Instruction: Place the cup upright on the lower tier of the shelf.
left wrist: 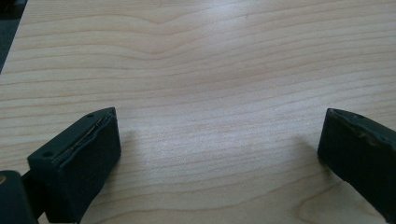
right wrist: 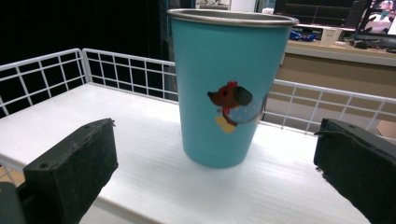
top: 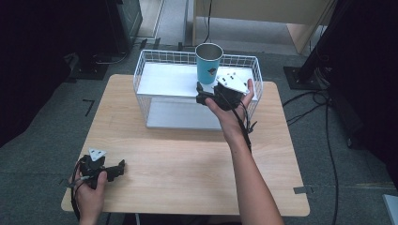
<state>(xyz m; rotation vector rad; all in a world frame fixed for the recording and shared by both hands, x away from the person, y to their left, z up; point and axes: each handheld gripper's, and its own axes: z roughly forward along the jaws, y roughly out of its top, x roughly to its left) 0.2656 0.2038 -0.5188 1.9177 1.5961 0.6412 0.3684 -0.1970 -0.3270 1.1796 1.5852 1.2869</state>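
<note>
At the left, your left gripper [top: 109,171] rests low near the front-left corner of the worktop [top: 187,159], held in your left hand [top: 89,192], its jaws spread wide with nothing but bare wood grain between them. It looks parked, well apart from the work.

Moving right, the white wire basket [top: 141,70] stands at the far side of the worktop, with a white shelf [top: 164,77] across its upper level. The teal cup [top: 208,63] stands upright on that shelf, toward its right end, a small cartoon figure printed on its side.

Your right gripper [top: 206,96] sits just in front of the cup, your right forearm stretched forward from the bottom edge and the hand [top: 230,110] raised to shelf height. Its jaws stand open to either side of the cup and short of it, touching nothing.

You seem to be at the approach for a grasp. The next move likely calls for a level push forward until the cup's lower wall sits between the jaws, then a centred close so it does not tip.
</note>
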